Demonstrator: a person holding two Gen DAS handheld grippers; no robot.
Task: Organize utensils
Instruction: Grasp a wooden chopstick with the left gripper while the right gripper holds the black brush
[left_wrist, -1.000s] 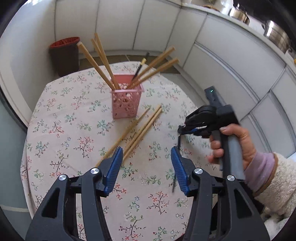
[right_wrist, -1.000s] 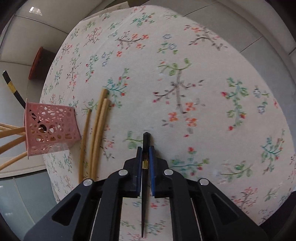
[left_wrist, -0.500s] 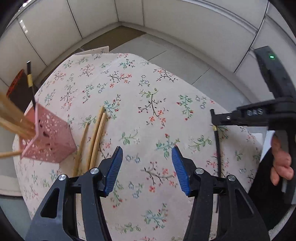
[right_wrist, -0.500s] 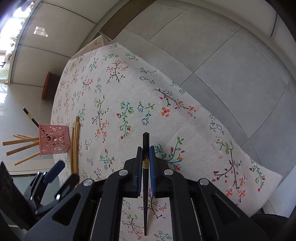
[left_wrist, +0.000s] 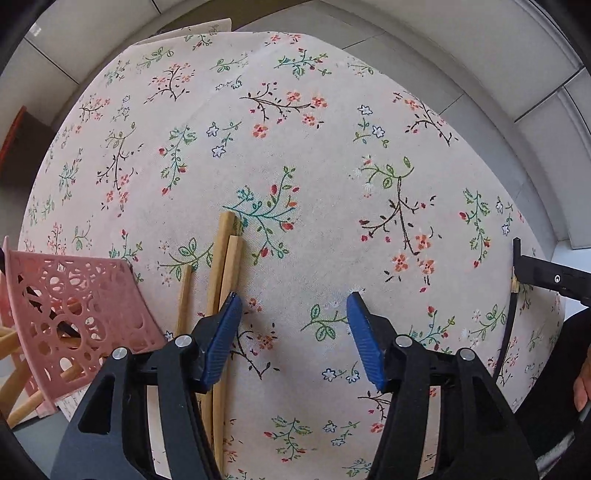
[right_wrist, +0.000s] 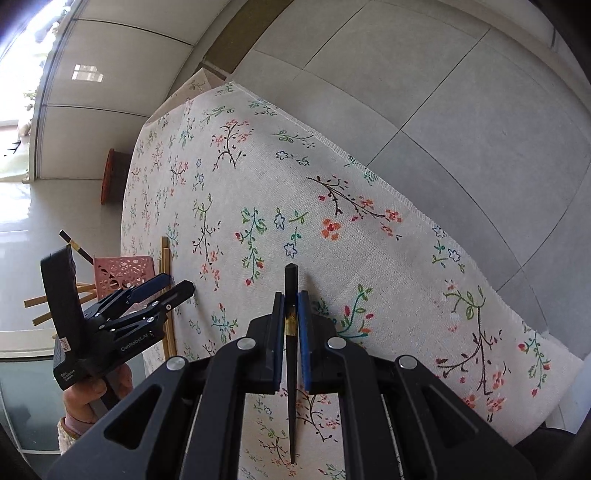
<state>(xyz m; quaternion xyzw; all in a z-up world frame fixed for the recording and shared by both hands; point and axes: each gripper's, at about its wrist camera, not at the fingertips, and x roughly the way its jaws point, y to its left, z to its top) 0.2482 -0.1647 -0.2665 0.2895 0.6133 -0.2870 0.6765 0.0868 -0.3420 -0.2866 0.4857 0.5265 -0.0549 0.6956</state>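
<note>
Three loose wooden chopsticks (left_wrist: 223, 266) lie on the floral tablecloth (left_wrist: 332, 147) beside a pink perforated basket (left_wrist: 74, 314) that holds several more. My left gripper (left_wrist: 293, 297) points down over the cloth, its jaws opening, with only bare cloth between them. Its left finger hangs over the wooden chopsticks. In the right wrist view my right gripper (right_wrist: 291, 295) is shut on a black chopstick (right_wrist: 290, 273), held above the table near its edge. The left gripper (right_wrist: 162, 291) shows there too, by the pink basket (right_wrist: 123, 271).
Another black chopstick (right_wrist: 75, 245) sticks out of the basket. A dark bin with a red rim (right_wrist: 110, 177) stands on the floor beyond the table. Grey floor tiles (right_wrist: 443, 92) lie past the cloth's hemmed edge. A hand (right_wrist: 92, 391) in a pale sleeve grips the left handle.
My left gripper has swung down and closer to the loose wooden chopsticks, and its jaws stand a little wider. The right gripper has carried the black chopstick toward the table's edge.
</note>
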